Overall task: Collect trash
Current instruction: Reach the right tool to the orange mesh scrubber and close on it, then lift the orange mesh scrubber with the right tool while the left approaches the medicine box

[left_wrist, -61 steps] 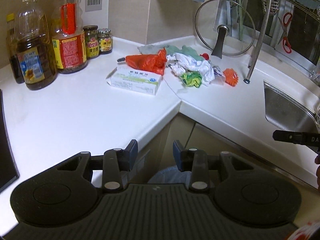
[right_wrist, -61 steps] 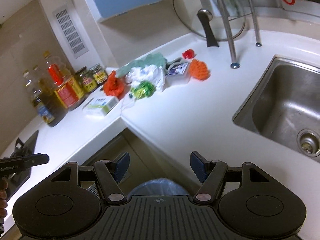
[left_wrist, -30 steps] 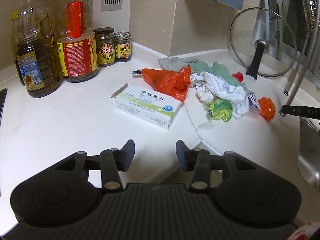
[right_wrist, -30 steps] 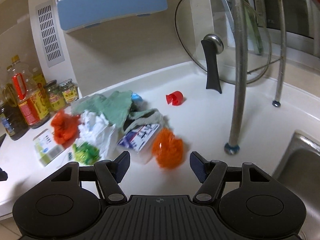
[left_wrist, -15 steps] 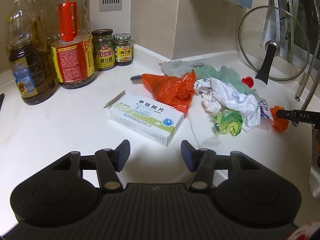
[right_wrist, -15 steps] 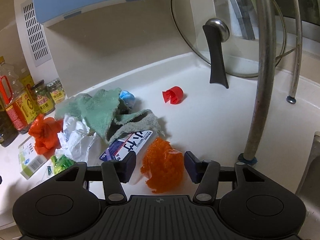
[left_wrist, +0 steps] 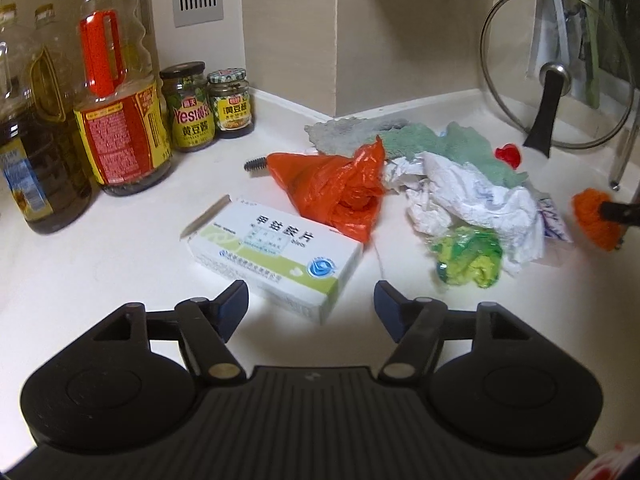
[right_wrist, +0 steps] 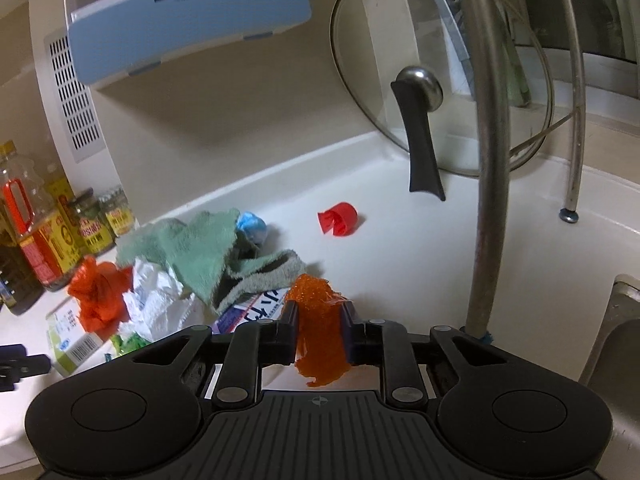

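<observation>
Two tongs work one white counter [left_wrist: 100, 264] strewn with trash. My right tongs [right_wrist: 319, 334] are closing on the orange mesh wad [right_wrist: 320, 340]; their pads press its sides and it bulges between them, low over the counter beside a blue-and-white printed packet [right_wrist: 256, 308]. My left tongs [left_wrist: 311, 306] are opening, the jaws wide apart with nothing gripped; the near corner of the green-and-white medicine box [left_wrist: 276, 256] lies just ahead of them, between the two tips.

Beyond the box lies an orange plastic bag [left_wrist: 336, 188], with a small black bristle brush [left_wrist: 255, 164] poking out at its left. To the right are crumpled white paper [left_wrist: 472, 196] and a green-yellow wrapper [left_wrist: 468, 258], touching each other. A green cloth [right_wrist: 188, 248] is heaped at the far side of the pile, a blue scrap [right_wrist: 251, 225] against its edge. A red cap [right_wrist: 338, 219] sits apart on bare counter.

Far left, against the wall, stand oil bottles [left_wrist: 116, 92] and two sauce jars [left_wrist: 210, 106], well clear of the trash. A glass pot lid [right_wrist: 436, 80] leans at the far right. A metal rack post [right_wrist: 490, 160] stands close to the right of my right tongs, and the sink edge [right_wrist: 620, 320] lies beyond it.
</observation>
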Demonstrator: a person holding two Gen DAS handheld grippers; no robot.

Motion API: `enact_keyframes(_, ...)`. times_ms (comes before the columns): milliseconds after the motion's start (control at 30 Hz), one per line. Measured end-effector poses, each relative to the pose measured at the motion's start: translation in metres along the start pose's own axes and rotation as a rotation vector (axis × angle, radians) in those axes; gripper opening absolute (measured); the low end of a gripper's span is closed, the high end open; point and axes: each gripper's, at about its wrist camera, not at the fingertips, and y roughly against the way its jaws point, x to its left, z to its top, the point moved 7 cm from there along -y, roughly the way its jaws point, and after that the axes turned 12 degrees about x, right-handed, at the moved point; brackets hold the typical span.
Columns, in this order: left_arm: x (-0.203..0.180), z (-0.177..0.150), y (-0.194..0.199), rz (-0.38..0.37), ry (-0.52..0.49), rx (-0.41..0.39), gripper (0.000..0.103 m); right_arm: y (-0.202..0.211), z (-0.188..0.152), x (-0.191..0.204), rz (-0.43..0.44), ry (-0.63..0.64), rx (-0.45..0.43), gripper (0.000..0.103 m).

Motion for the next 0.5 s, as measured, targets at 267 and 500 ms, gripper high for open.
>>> enact_keyframes(267, -0.002, 0.009, -0.021, 0.068, -0.034, 0.017, 0.067, 0.011, -0.002, 0.003, 0.026, -0.004, 0.003, 0.022)
enact_keyframes(500, 0.024, 0.006, -0.023, 0.111, 0.012, 0.032, 0.067, 0.012, -0.003, 0.005, 0.036, -0.008, 0.009, 0.022)
